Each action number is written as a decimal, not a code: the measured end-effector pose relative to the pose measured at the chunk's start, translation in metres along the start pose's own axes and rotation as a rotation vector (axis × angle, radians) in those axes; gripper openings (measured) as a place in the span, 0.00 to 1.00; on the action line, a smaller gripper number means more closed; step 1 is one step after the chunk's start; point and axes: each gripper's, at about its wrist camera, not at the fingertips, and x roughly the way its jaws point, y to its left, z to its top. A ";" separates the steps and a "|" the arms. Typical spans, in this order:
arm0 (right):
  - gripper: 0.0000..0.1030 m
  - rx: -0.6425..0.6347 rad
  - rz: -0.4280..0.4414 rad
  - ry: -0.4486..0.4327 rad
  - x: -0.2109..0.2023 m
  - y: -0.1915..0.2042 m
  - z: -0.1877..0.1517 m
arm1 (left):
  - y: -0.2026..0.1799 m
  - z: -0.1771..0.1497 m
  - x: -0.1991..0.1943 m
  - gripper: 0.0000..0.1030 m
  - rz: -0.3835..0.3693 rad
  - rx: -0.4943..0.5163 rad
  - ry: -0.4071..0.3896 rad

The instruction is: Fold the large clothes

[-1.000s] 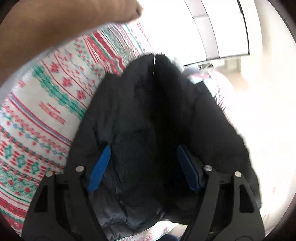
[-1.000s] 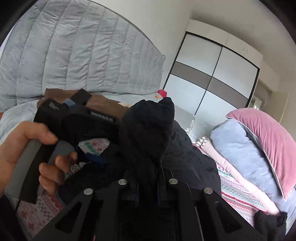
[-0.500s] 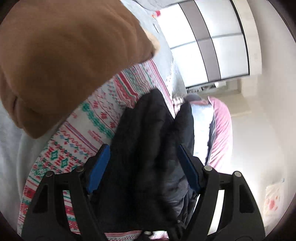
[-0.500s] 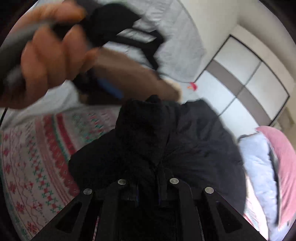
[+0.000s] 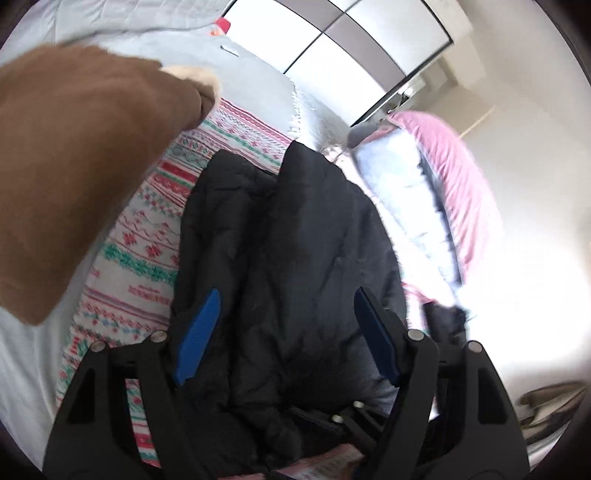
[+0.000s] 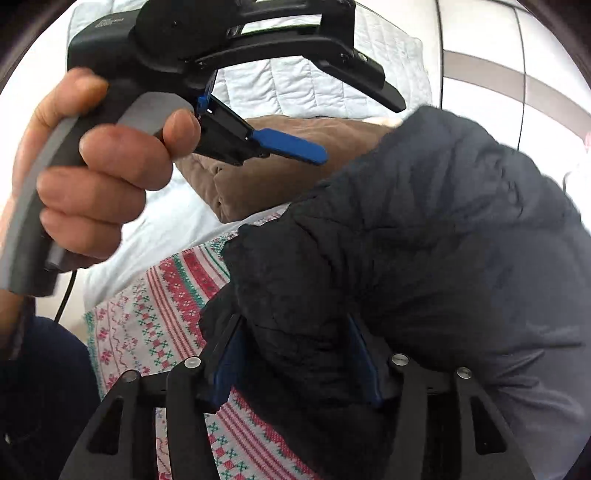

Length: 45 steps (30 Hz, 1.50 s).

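In the left wrist view, the left tongs point(image 5: 284, 332) stand apart, their blue pads point(image 5: 197, 330) spread on either side of a black quilted puffer jacket point(image 5: 295, 258) without pressing it. The jacket lies bunched on a bed under a white knitted blanket with red and green patterned bands point(image 5: 147, 236). A brown plush cushion point(image 5: 74, 166) sits up left, and a pink and pale blue folded duvet point(image 5: 443, 184) lies to the right, before a white wardrobe with sliding doors point(image 5: 332, 33). In the right wrist view, the right tongs point(image 6: 295, 365) are clamped on a thick fold of the same jacket point(image 6: 424, 240), which bulges up over them and to the right. Above left, the person's left hand point(image 6: 96, 166) grips the grey handle of the other tool, whose jaws stand apart above the cushion point(image 6: 277, 177) and the blanket point(image 6: 166, 314).
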 end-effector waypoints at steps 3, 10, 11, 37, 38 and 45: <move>0.54 0.027 0.013 0.028 -0.008 -0.002 0.001 | 0.001 -0.007 0.030 0.51 0.202 0.053 0.103; 0.54 0.174 0.001 -0.125 -0.116 -0.035 0.013 | 0.007 -0.017 0.038 0.43 0.319 0.079 0.152; 0.53 0.230 -0.032 -0.145 -0.128 -0.051 0.015 | 0.007 -0.018 0.037 0.43 0.325 0.078 0.154; 0.27 0.346 -0.146 0.131 -0.036 -0.109 -0.013 | -0.056 0.016 0.075 0.67 0.325 0.222 0.056; 0.27 0.347 -0.141 0.138 -0.037 -0.108 -0.011 | -0.049 0.018 0.076 0.68 0.325 0.190 0.054; 0.28 0.454 -0.043 0.079 -0.079 -0.150 0.044 | -0.034 0.008 0.083 0.69 0.342 0.158 0.065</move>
